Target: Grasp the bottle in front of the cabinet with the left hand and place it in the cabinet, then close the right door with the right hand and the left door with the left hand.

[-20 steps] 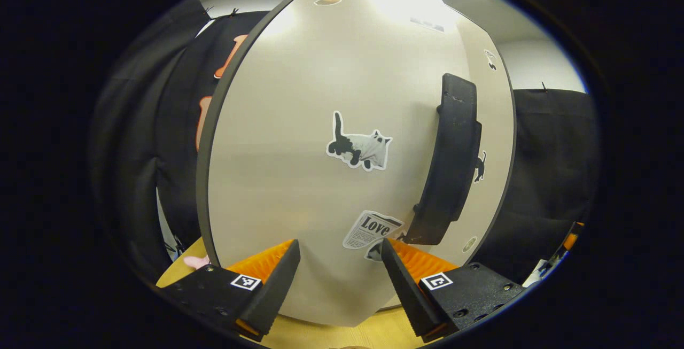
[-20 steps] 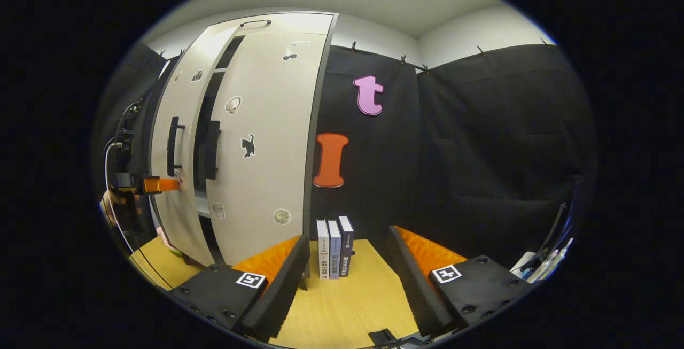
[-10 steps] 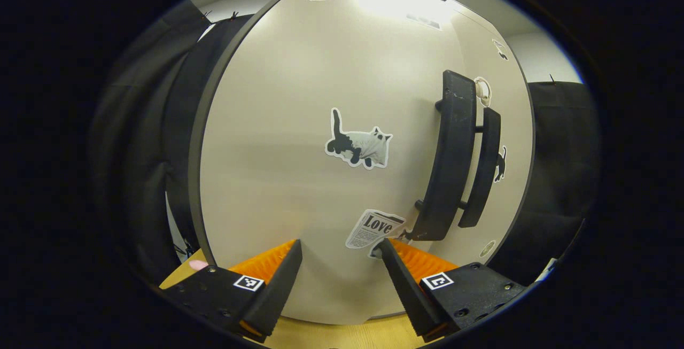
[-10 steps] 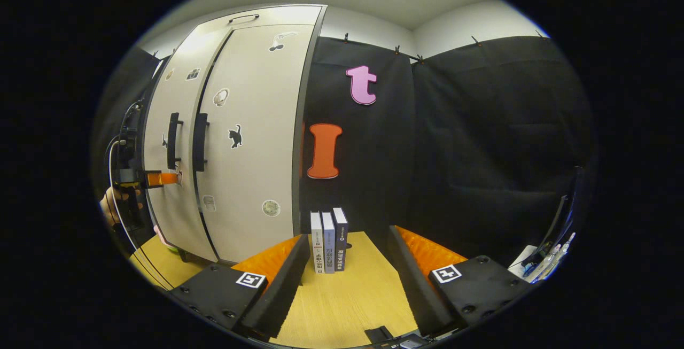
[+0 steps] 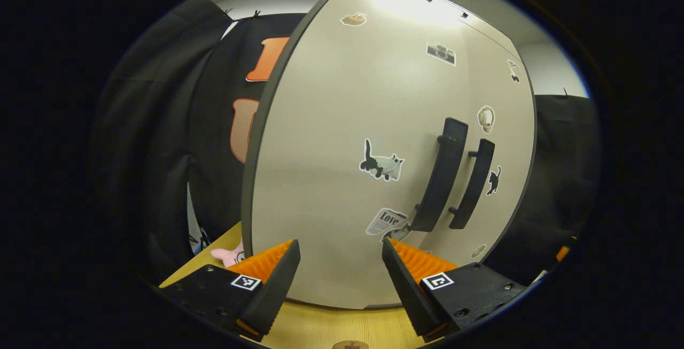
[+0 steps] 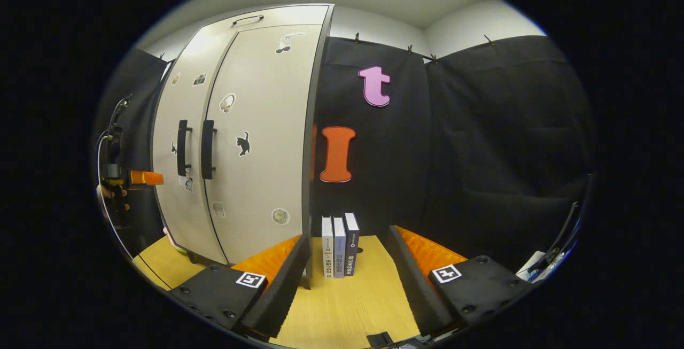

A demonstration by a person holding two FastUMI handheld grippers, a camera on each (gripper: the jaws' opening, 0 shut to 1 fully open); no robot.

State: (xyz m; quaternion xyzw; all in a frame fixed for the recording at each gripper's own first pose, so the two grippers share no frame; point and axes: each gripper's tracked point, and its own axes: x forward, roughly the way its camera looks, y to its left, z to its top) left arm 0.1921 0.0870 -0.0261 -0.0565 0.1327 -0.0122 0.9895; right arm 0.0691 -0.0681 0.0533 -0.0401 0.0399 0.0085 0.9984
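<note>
The pale cabinet (image 5: 331,140) stands with both doors shut, its two dark handles (image 5: 441,175) side by side. The doors hide its inside, so I cannot see the bottle. My left gripper (image 5: 340,243) is open and empty, a short way back from the left door (image 5: 320,188) and not touching it. In the right gripper view the cabinet (image 6: 251,140) is at the left, and the left gripper (image 6: 152,178) hovers just off the left door with a hand (image 6: 109,194) behind it. My right gripper (image 6: 348,234) is open and empty, over the wooden table (image 6: 342,306).
Three upright books (image 6: 339,247) stand on the table right of the cabinet, against the black cloth wall. A pink soft thing (image 5: 227,255) lies on the table by the cabinet's left side. Cables and small items (image 6: 539,269) sit at the far right.
The left door has swung fully shut and meets the right door. My left gripper has drawn back from the door. The right gripper has barely shifted.
</note>
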